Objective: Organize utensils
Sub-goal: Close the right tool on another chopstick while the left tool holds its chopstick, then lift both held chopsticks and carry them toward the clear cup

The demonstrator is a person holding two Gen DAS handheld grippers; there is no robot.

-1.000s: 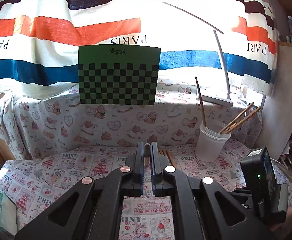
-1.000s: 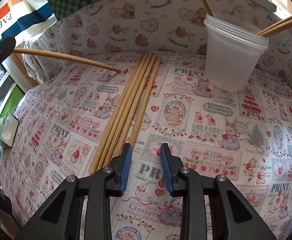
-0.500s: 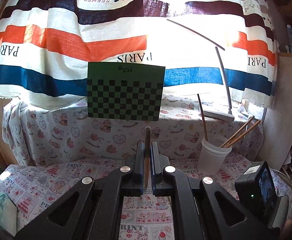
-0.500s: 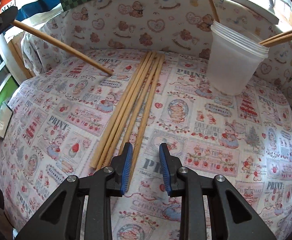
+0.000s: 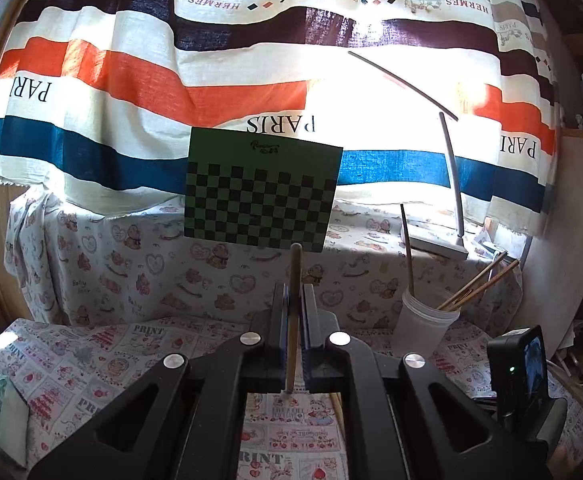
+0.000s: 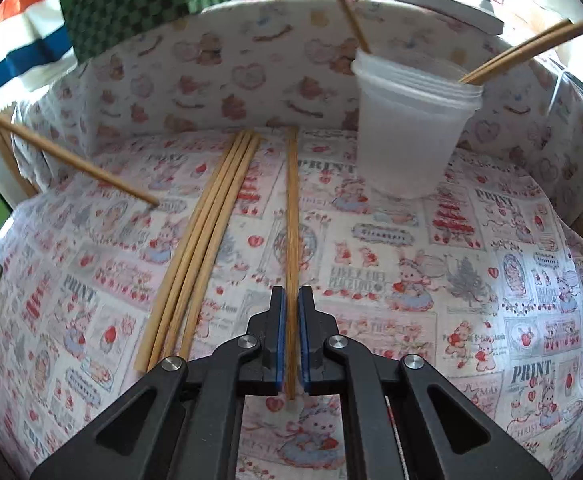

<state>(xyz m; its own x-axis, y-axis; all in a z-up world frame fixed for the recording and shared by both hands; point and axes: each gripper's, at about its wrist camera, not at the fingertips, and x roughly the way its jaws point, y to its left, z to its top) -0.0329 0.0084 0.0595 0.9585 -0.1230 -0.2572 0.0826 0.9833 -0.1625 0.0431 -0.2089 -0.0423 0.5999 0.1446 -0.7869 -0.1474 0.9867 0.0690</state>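
The right gripper has just been closing, and its blue pads now pinch a single wooden chopstick near its near end; the stick runs straight away toward twelve o'clock across the printed tablecloth, split off from the bundle of loose chopsticks lying at about ten o'clock of the jaws. The left gripper is pressed together on another chopstick, held almost upright, its lower tip just over the cloth. The translucent plastic cup, already holding several chopsticks, stands at one o'clock in the right wrist view, close beside the far end of the pinched stick. The main risk, as I judge it, is leverage: gripped so near one end, the long stick can pivot or droop in the pads once raised, and a swinging far tip could strike the cup, which looks light and could tip over with its sticks leaning out to one side. A hold this narrow may also let the round stick roll out and fall back on the cloth. With both hands carrying sticks toward one small mouth, the two could cross or knock the leaning ones already inside. The left stick's low tip could also snag the cloth and drag it.
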